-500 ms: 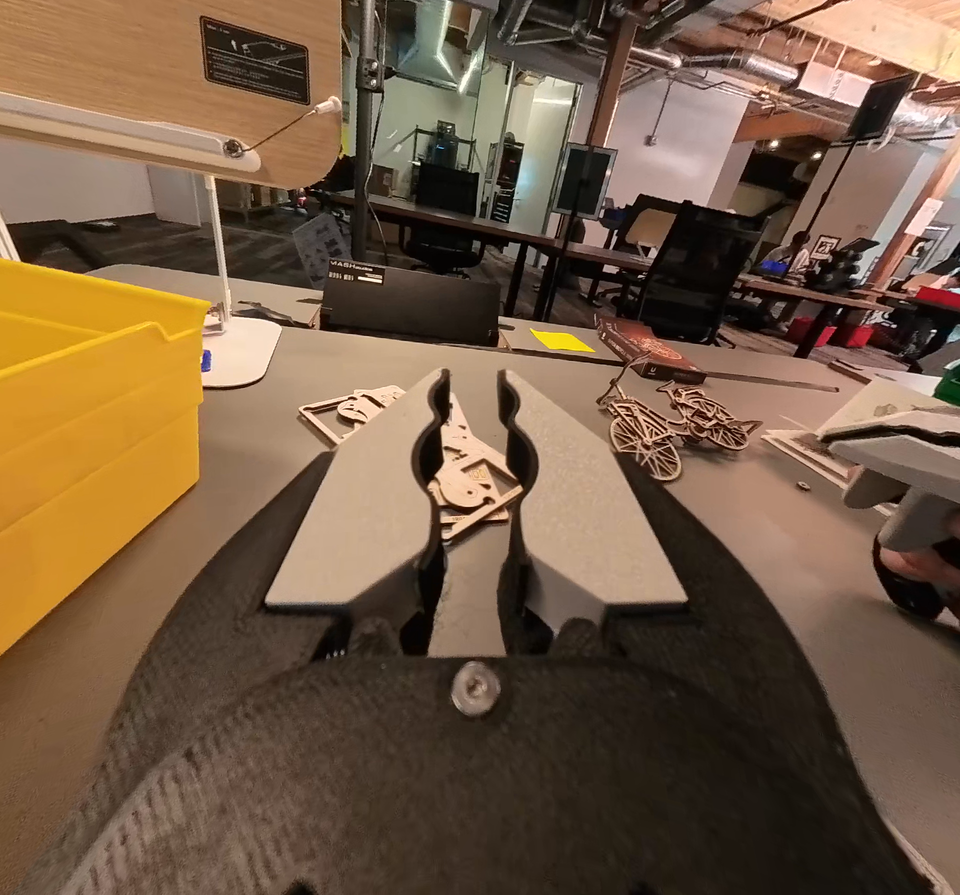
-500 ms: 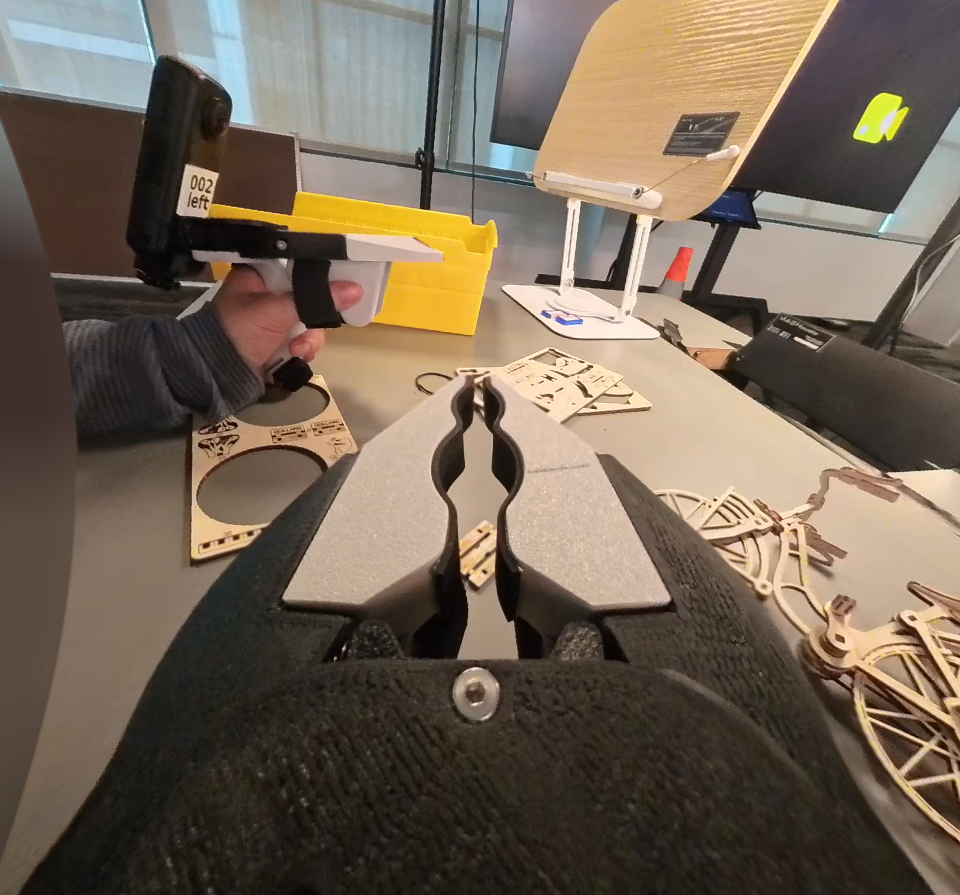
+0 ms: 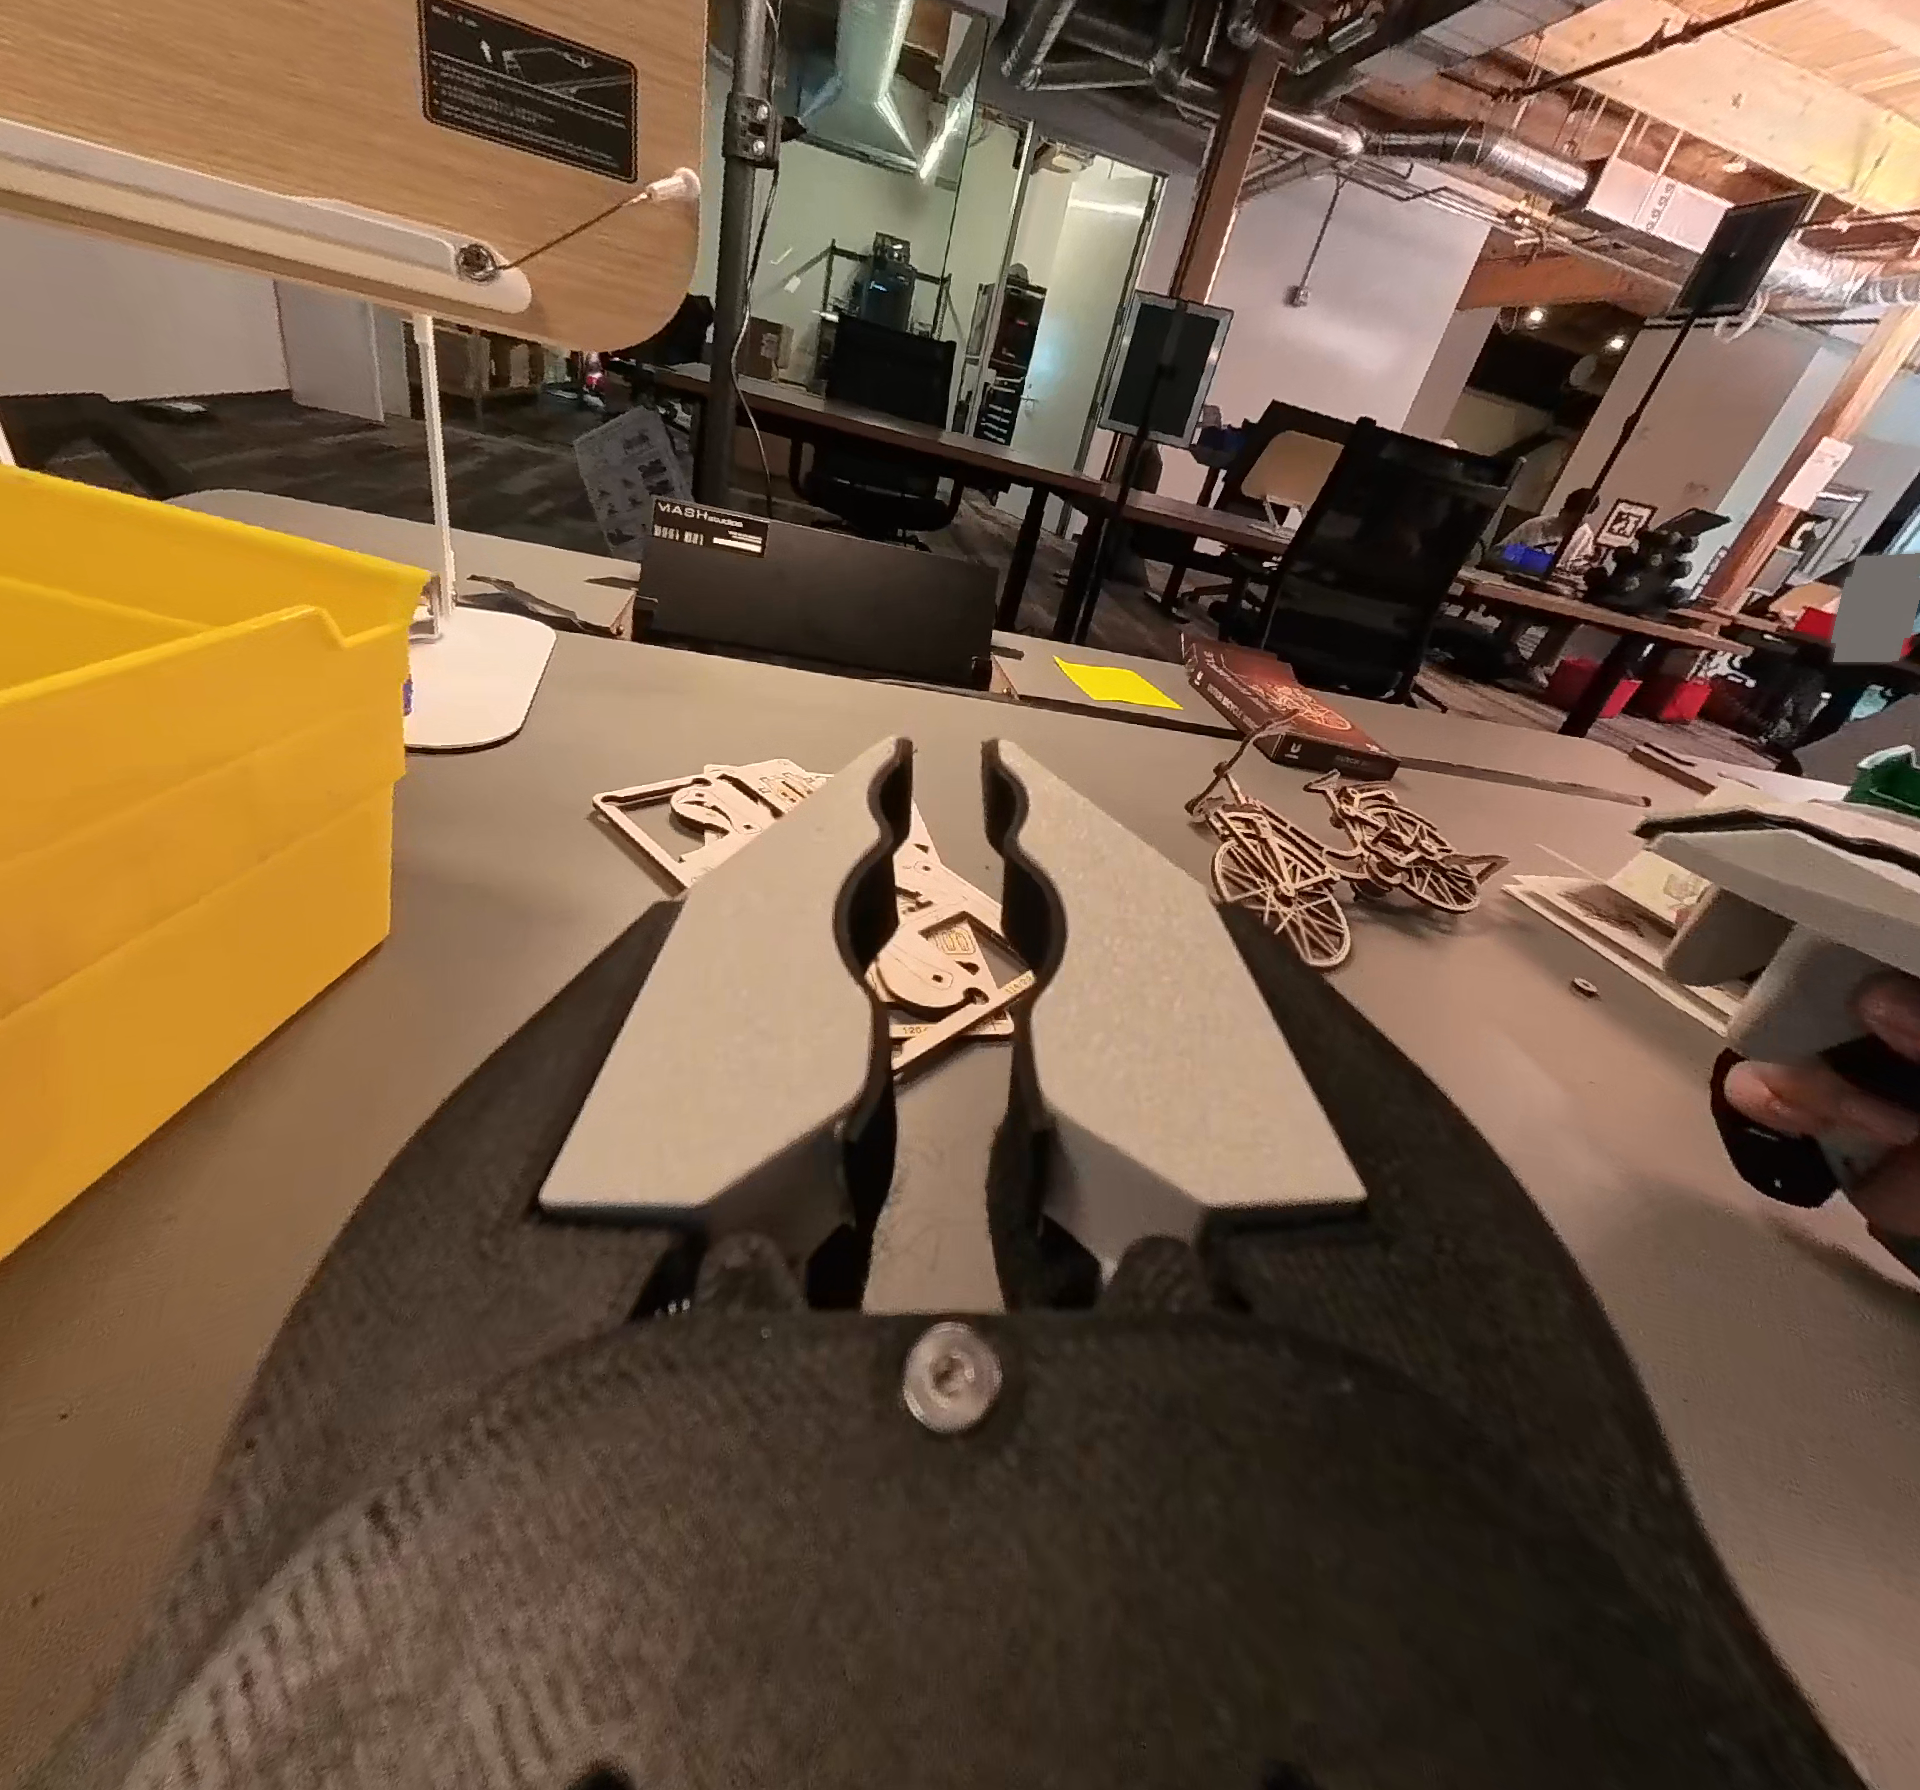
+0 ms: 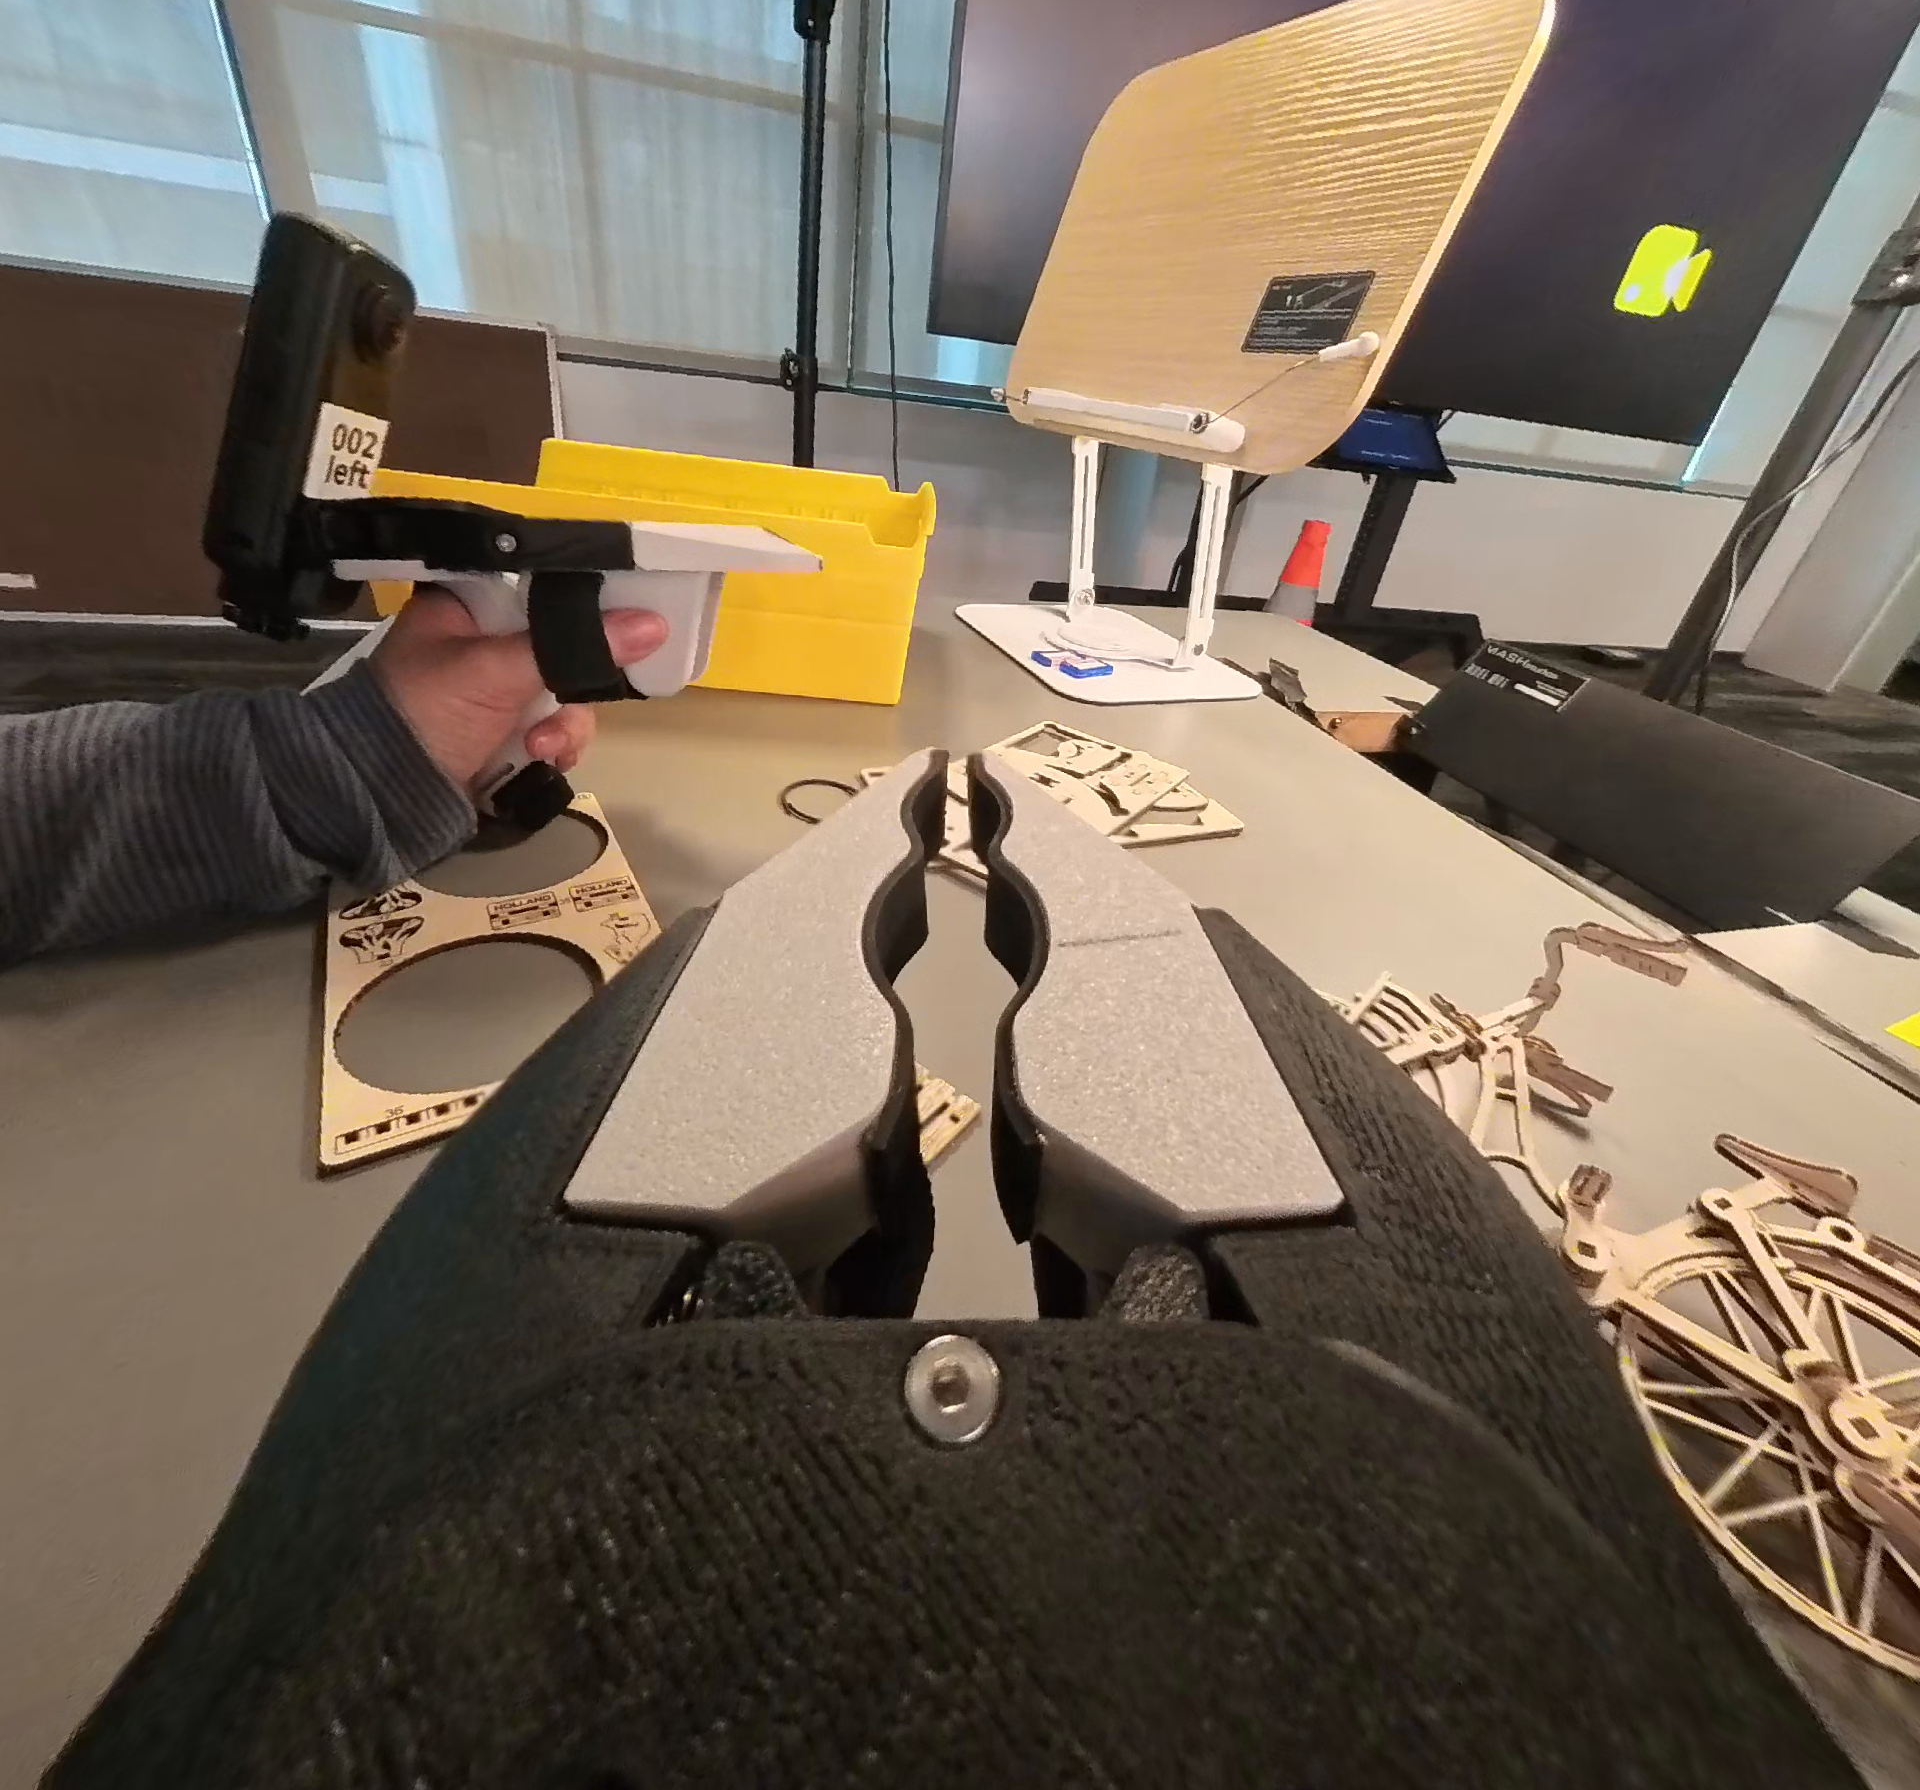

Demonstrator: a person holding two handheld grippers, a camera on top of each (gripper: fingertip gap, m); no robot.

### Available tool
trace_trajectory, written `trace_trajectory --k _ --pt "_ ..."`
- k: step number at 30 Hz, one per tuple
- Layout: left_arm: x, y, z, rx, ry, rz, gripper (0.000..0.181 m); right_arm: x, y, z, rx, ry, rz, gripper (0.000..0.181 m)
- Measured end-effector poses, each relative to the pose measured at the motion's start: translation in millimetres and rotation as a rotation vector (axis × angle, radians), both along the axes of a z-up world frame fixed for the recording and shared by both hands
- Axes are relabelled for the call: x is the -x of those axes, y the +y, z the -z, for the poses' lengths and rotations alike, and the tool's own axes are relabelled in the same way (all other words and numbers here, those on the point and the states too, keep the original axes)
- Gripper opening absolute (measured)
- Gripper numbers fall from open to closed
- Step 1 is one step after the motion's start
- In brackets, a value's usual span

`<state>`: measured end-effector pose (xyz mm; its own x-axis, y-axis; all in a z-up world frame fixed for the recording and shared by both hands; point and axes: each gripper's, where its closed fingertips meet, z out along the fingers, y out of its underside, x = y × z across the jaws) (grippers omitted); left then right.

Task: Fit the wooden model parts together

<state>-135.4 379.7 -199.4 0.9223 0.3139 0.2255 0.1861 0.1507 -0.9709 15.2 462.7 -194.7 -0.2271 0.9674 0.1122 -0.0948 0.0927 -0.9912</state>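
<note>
A built wooden bicycle model (image 3: 1309, 867) stands on the grey table (image 3: 468, 1065), to the right of my left gripper; it also shows in the right wrist view (image 4: 1766, 1377). Flat wooden part sheets (image 3: 717, 805) lie ahead of my left gripper (image 3: 948, 753), which hovers over them, narrowly open and empty. My right gripper (image 4: 956, 764) is empty, its jaws almost touching, above a small wooden piece (image 4: 948, 1117). More part sheets (image 4: 1122, 784) lie beyond it. A sheet with round cutouts (image 4: 436, 992) lies under the hand that holds the left gripper (image 4: 800, 556).
A yellow bin (image 3: 187, 753) stands at the left. A wooden book stand (image 4: 1278, 213) on a white base stands behind it. A black box (image 3: 810, 608), a brown box (image 3: 1288, 712) and a yellow note (image 3: 1117, 680) lie at the far edge. A black ring (image 4: 816, 795) lies near the sheets. My hands' fingertips stand some 20 cm from each other.
The left gripper's jaws have narrowed a little. The right wrist view has turned slightly to the right. Nothing has been picked up or let go.
</note>
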Motion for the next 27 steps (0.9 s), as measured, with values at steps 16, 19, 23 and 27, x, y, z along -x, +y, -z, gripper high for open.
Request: trace_trajectory --k 16,19,23,27 --pt "5.0 -4.1 0.4 -0.045 -0.069 0.007 0.012 -1.8 -7.7 -1.3 -0.019 0.006 -0.019 0.003" --pt "6.1 -5.3 -0.3 -0.056 -0.078 0.006 0.012 -1.5 -7.7 -1.0 -0.017 0.004 -0.020 0.003" --pt "5.1 -4.0 0.3 -0.056 -0.087 0.022 0.012 -1.2 -6.3 -0.1 -0.008 0.001 -0.017 0.003" --pt "3.7 -4.0 -0.6 -0.063 -0.087 0.032 0.013 -1.0 -7.3 1.4 -0.023 -0.002 -0.014 0.003"
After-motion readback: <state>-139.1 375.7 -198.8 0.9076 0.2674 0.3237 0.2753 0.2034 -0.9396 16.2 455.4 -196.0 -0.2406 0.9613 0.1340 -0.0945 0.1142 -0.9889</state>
